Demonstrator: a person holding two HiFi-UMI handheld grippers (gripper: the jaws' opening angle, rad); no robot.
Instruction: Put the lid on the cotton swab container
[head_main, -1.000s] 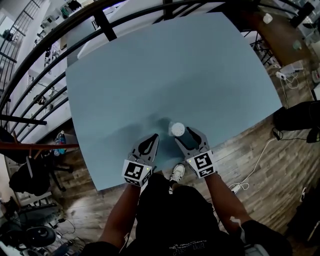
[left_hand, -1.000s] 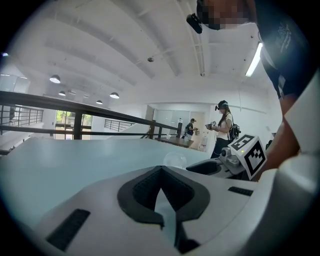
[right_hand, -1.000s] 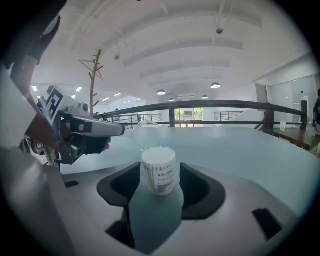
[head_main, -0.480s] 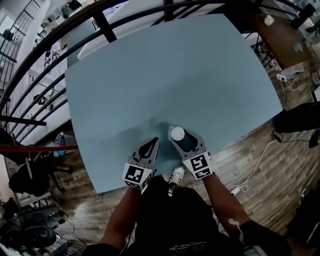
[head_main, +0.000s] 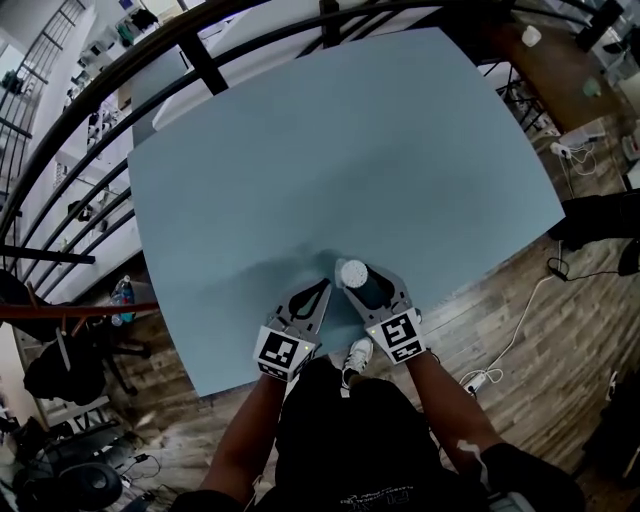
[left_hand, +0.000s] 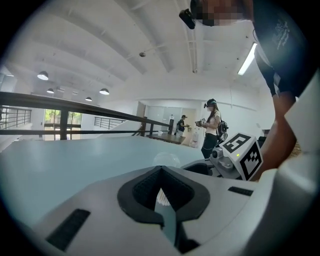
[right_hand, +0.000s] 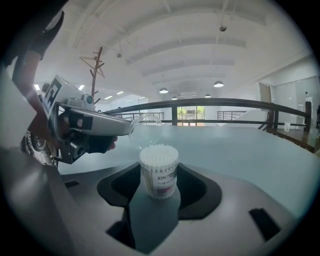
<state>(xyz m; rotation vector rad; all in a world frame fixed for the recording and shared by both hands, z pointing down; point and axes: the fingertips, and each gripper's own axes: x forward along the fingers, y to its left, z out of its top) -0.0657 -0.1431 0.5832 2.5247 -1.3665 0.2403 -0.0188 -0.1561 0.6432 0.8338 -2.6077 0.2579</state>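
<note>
Left gripper: jaws drawn together to a thin slit, their tips pinching the rim of a clear lid. It reaches in from the person's left and points towards the other tool.

Right gripper: jaws closed around a cotton swab container, which stands upright in the dark recess of the pads. Its marker cube faces up towards the head camera.

Cotton swab container: a small white tub with a printed label, packed with swabs whose white tips show at its open top. It sits between the right jaws, over the near edge of the table. The views do not show whether its base touches the tabletop.

Lid: transparent and domed, held tilted at the left jaw tips. In the right gripper view it hangs beyond the container, a little to its left and above its rim, near it but not touching. From the head camera it cannot be made out.

Table: a broad pale blue top, with both tools close together at the person's side of it.

Surroundings: a dark curved railing runs past the far side of the table, and wooden flooring with cables lies to the right. A standing person shows in the distance in the left gripper view.
</note>
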